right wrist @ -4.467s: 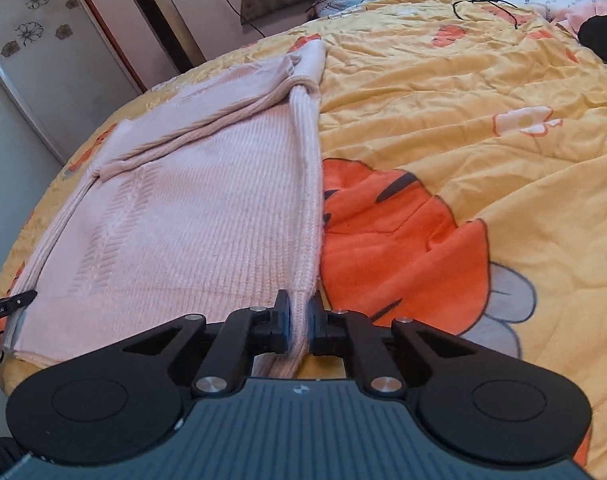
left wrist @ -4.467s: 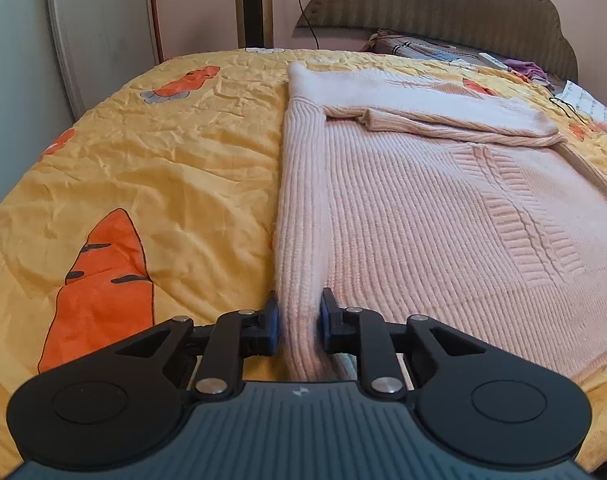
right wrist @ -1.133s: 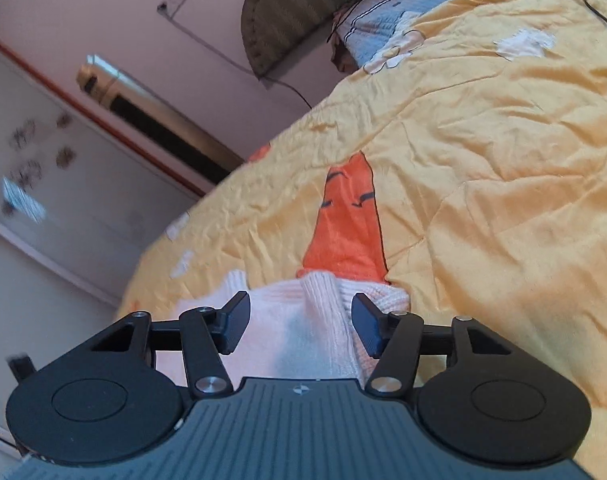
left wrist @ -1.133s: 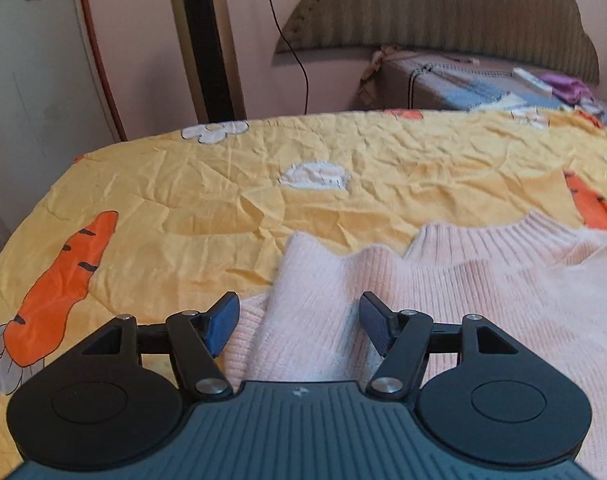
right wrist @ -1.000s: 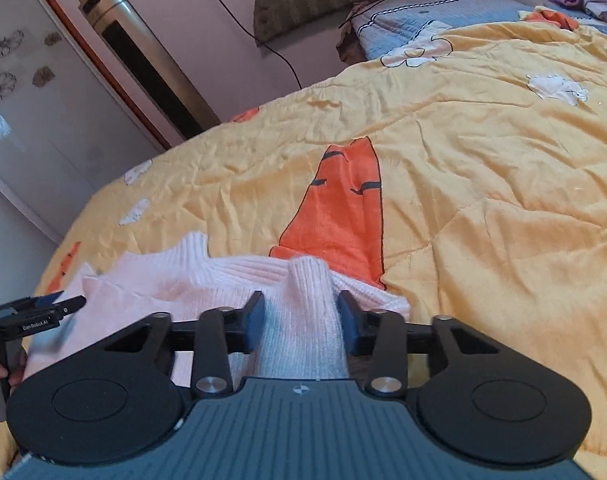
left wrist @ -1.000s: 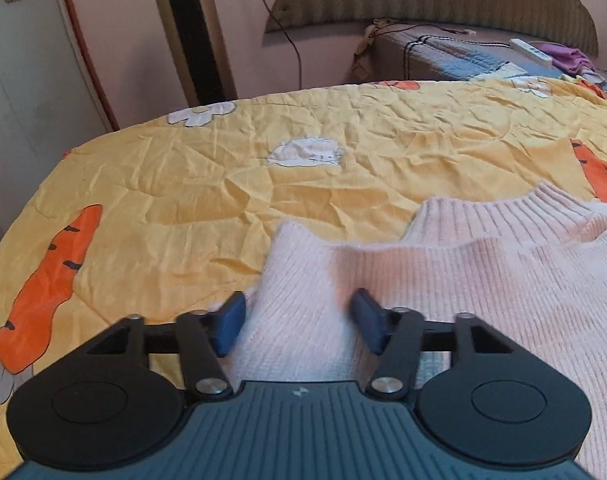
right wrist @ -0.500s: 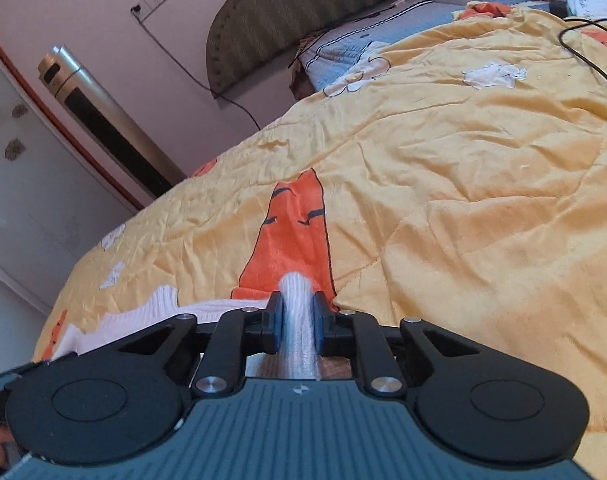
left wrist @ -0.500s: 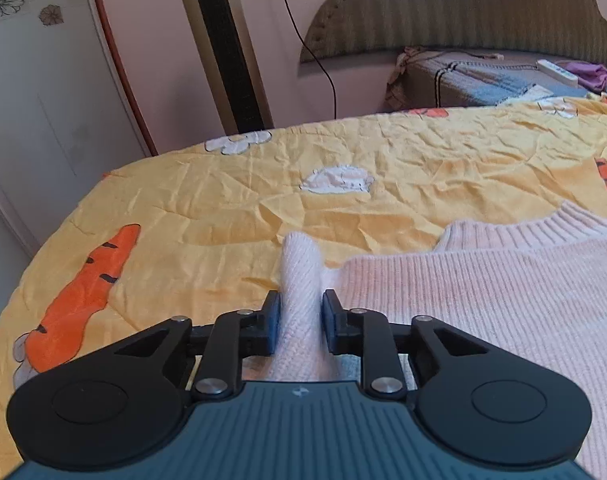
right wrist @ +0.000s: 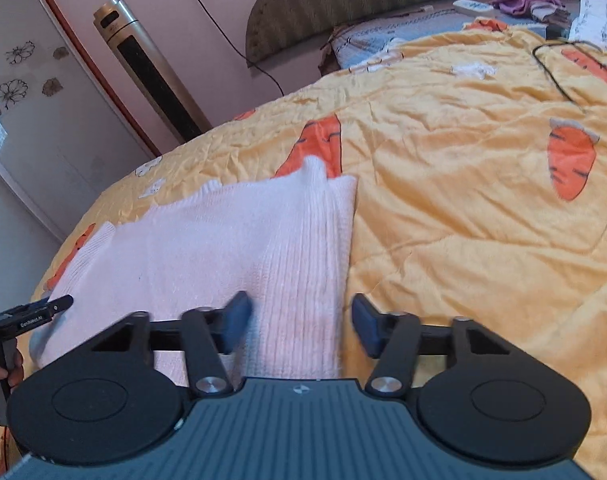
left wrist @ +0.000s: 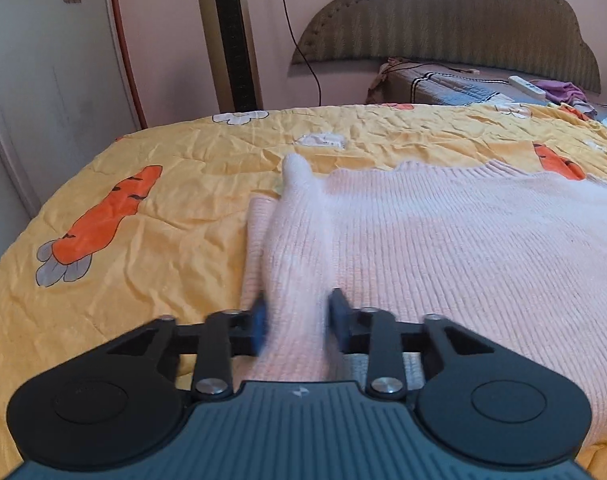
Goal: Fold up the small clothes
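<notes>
Fabric of the pale pink sweater [left wrist: 443, 248] lies folded on the yellow carrot-print bedspread [left wrist: 151, 256], near its left edge in the left wrist view. At that side the left gripper [left wrist: 297, 322] has a blurred ridge of knit between its narrowly parted, closing jaws. Further right, the right gripper [right wrist: 299, 322] straddles the sweater's right border [right wrist: 331, 264], its jaws opening, the pads [right wrist: 365, 322] clear of the cloth.

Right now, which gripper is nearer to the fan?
Left. The left gripper, closing on the sweater, is at its edge on the fan side. The right gripper, opening with sweater between its jaws, is at the far edge.
</notes>
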`<state>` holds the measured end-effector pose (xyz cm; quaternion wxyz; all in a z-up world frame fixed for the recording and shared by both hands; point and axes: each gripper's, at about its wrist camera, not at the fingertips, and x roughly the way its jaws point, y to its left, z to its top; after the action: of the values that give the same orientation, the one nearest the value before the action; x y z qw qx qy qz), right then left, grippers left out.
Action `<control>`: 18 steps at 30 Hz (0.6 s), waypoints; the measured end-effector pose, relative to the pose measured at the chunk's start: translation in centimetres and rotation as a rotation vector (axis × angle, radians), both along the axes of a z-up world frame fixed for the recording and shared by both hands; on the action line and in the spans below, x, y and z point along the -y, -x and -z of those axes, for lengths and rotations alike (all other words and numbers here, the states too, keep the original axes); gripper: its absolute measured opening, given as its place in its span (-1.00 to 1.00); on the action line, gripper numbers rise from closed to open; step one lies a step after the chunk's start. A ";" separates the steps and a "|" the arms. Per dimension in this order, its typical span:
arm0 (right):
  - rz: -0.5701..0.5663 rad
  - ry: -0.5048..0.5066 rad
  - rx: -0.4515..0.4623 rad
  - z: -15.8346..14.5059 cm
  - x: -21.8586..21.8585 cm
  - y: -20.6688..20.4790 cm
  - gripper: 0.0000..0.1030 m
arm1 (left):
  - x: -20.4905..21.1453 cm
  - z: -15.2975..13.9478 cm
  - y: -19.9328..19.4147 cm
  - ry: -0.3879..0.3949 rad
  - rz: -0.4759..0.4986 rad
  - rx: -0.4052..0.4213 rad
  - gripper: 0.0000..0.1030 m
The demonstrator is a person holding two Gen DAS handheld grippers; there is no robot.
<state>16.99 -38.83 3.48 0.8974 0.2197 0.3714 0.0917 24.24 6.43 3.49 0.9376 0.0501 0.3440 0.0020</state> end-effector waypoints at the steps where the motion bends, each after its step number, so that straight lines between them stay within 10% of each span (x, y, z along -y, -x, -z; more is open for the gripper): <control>1: 0.008 -0.023 0.012 0.0 -0.2 0.0 -0.36 | 0.0 -0.2 -0.1 0.003 -0.006 -0.002 -0.65; 5: -0.003 0.019 0.125 -2.8 -1.3 0.0 -0.55 | 0.4 1.1 0.3 -0.058 -0.005 0.023 -0.65; 9: 0.045 0.012 0.014 0.7 0.9 -1.1 -0.59 | 1.2 1.3 0.6 -0.095 -0.028 0.039 -0.62; 13: 0.106 -0.059 0.025 -0.1 1.5 0.5 0.03 | 1.7 -0.1 2.2 -0.125 -0.047 0.054 -0.47; 18: 0.113 0.002 0.112 -2.5 0.4 3.9 0.16 | 1.5 -1.3 4.6 -0.076 -0.075 0.044 0.01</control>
<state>13.04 -39.26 5.99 0.9208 0.2339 0.3076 0.0524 19.66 4.91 4.80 0.9417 0.0728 0.3245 0.0514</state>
